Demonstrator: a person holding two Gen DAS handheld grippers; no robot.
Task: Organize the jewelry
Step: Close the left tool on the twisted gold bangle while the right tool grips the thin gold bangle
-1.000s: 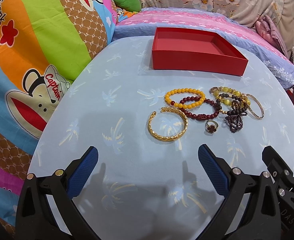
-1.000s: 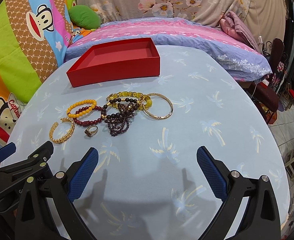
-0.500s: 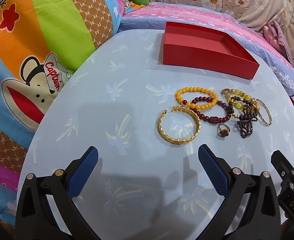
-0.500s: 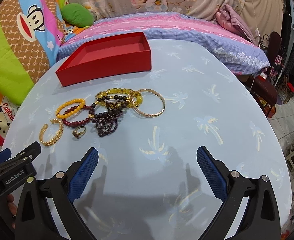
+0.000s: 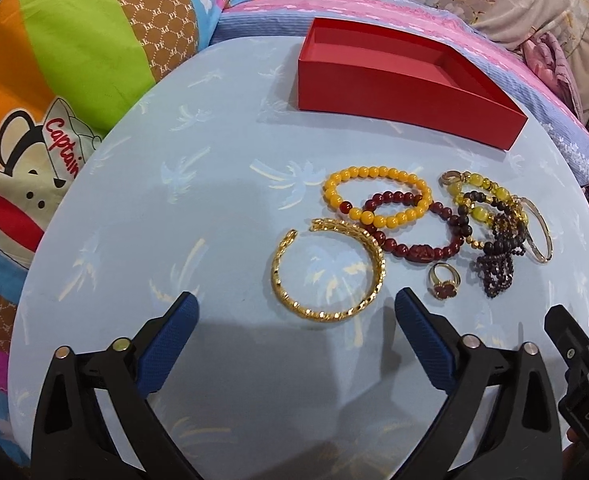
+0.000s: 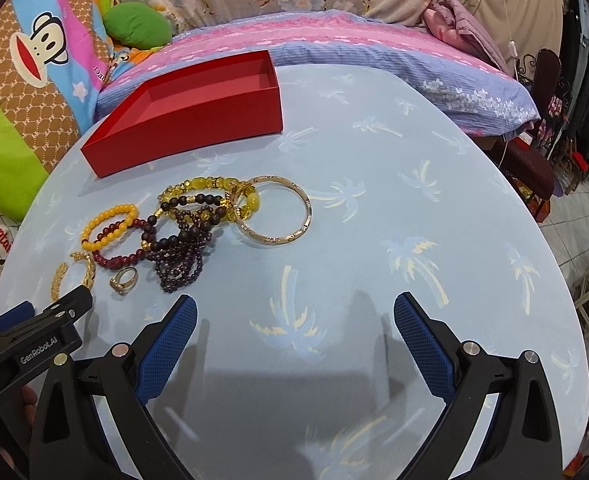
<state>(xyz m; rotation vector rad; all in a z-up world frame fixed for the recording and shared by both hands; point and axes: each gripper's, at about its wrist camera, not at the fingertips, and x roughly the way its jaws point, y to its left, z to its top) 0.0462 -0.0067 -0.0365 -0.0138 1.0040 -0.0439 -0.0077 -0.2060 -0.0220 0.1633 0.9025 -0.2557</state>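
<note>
Seen from the left wrist, the left claw hangs with its blue pads spread wide and nothing between them, low over a round counter draped in pale blue palm-print cloth. Just ahead of it lies an open gold cuff bangle, touching a dark red bead bracelet that overlaps a yellow bead bracelet. A gold ring with a red stone sits just beside them, next to a tangle of dark and yellow-green beads and a thin gold bangle. A shallow red box stands farther back, apart from the jewelry. The tip of the right claw shows at the lower right edge. From the right wrist, the right claw is likewise spread apart and holds nothing over bare cloth; the jewelry lies ahead to its left, the thin bangle nearest, the red box behind, and a patterned bed beyond the counter's edge.
</note>
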